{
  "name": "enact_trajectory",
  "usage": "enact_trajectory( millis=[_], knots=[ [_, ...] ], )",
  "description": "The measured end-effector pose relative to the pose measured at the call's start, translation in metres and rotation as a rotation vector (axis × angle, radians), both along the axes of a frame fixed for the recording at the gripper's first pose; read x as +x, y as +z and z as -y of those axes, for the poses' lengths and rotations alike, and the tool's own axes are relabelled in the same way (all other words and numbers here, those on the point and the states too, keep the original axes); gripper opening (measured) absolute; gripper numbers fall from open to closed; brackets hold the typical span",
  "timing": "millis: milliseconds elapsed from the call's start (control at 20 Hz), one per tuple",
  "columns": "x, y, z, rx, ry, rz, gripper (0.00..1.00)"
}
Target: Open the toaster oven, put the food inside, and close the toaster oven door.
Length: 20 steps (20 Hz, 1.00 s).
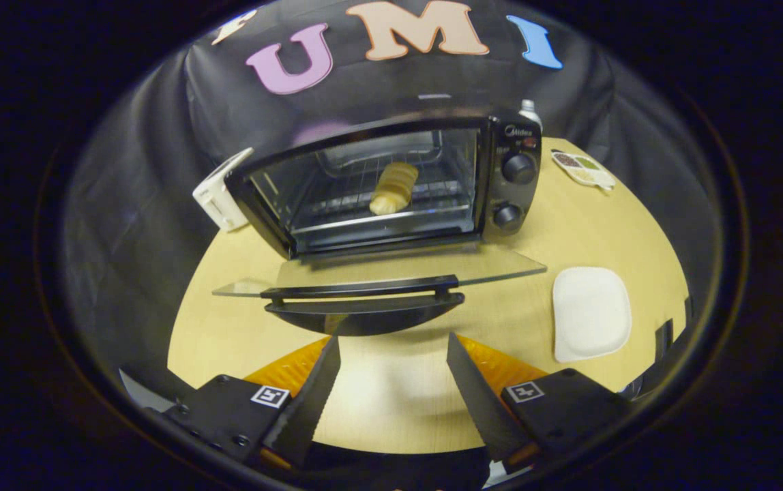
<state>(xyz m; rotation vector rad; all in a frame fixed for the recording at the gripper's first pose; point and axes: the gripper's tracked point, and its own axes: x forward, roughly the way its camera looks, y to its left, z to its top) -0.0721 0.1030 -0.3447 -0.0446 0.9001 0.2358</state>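
Your claw is hanging spread and empty over the bench, just short of the toaster oven door, which is lying open flat. Bread is sitting inside on the rack. White plate is resting to the right.

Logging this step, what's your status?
Claw open, empty, just short of the door handle. Bread on the rack inside the toaster oven. Glass door down flat, not yet closed. Nothing between claw and handle.

"Midea" on the toaster oven
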Motion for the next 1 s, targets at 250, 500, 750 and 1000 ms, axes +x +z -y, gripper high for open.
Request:
enact_trajectory(
  millis=[250,500,750,1000],
  knots=[
    [0.028,0.022,-0.010,0.029,-0.009,0.064,0.99],
    [0.055,0.037,-0.015,0.029,-0.008,0.115,0.99],
    [0.084,0.068,-0.020,0.064,-0.037,0.208,0.99],
    [0.094,0.099,-0.008,0.058,-0.074,0.278,0.99]
  ],
)
